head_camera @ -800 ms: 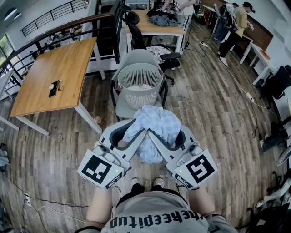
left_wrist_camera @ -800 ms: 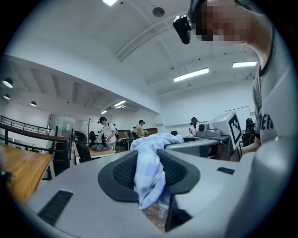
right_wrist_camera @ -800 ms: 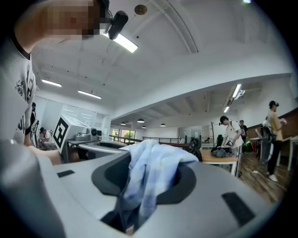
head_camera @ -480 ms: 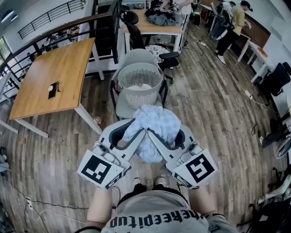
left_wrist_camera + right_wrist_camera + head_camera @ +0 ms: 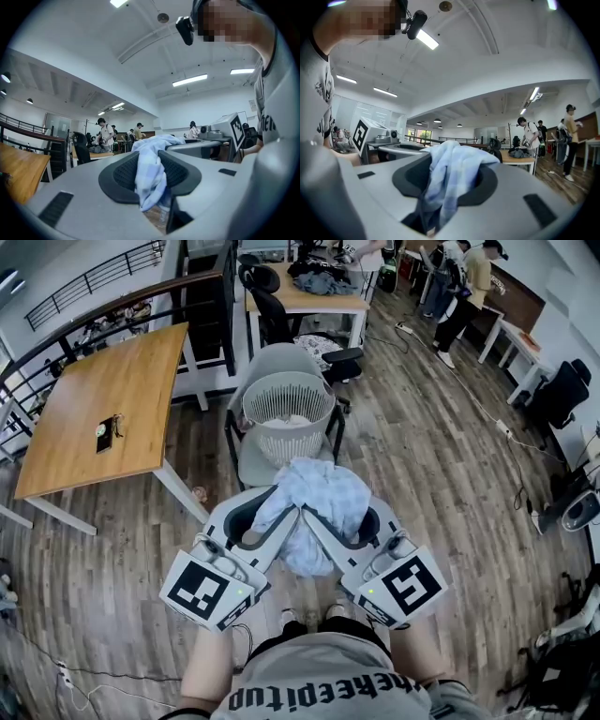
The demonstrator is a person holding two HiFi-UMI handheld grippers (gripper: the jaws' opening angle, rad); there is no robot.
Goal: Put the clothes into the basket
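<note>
Garment (image 5: 323,493), pale blue check. Clamped in left tongs (image 5: 265,518) and right tongs (image 5: 349,518), near basket (image 5: 300,442) on chair (image 5: 251,465).

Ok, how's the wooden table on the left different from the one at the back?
The left table is almost bare, only a small dark device on it; the back table carries a heap of dark clothes. The left table is nearby, beside the white basket; the back table stands beyond it, with a black office chair at it. Both have wooden tops on white legs.
</note>
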